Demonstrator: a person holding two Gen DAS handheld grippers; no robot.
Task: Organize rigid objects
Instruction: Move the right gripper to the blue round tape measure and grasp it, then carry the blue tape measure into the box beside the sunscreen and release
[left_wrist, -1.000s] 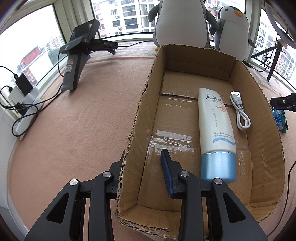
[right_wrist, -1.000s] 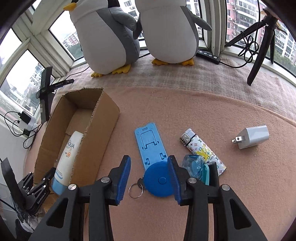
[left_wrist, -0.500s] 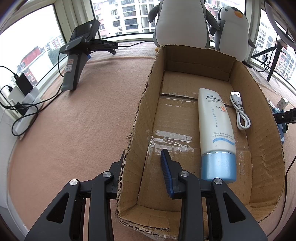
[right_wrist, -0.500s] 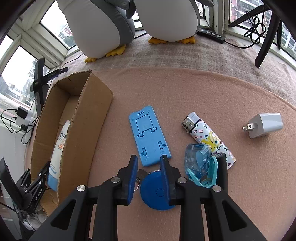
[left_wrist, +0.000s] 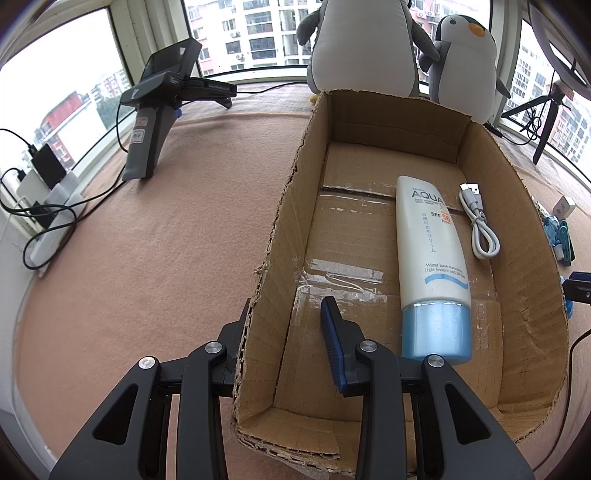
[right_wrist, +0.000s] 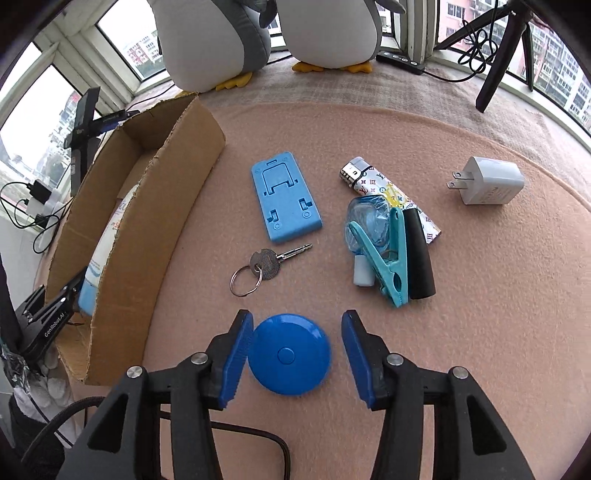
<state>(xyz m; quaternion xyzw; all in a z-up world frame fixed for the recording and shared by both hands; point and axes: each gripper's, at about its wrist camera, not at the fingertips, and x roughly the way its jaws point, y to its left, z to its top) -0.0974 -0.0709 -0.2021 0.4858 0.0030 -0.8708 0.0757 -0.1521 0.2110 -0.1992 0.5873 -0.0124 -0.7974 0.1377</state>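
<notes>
My right gripper (right_wrist: 297, 332) is open around a round blue tape measure (right_wrist: 289, 353) lying on the cloth; the left pad touches it, the right pad stands apart. Beyond lie a key on a ring (right_wrist: 266, 263), a blue phone stand (right_wrist: 285, 197), a patterned lighter (right_wrist: 388, 194), a teal clothespin (right_wrist: 384, 258), a black cylinder (right_wrist: 417, 254) and a white charger (right_wrist: 489, 181). My left gripper (left_wrist: 286, 321) straddles the left wall of the cardboard box (left_wrist: 280, 229), one finger inside, one outside, open. The box holds a sunscreen tube (left_wrist: 432, 266) and a white cable (left_wrist: 480, 225).
Two plush penguins (right_wrist: 266, 33) sit at the back by the windows. A black tripod (right_wrist: 498, 48) stands at the back right. A black device on a stand (left_wrist: 162, 103) and power strips with cables (left_wrist: 44, 206) lie left of the box.
My right gripper has pulled back and opened wider around the tape measure, uncovering the key ring. The left gripper and the box have not moved.
</notes>
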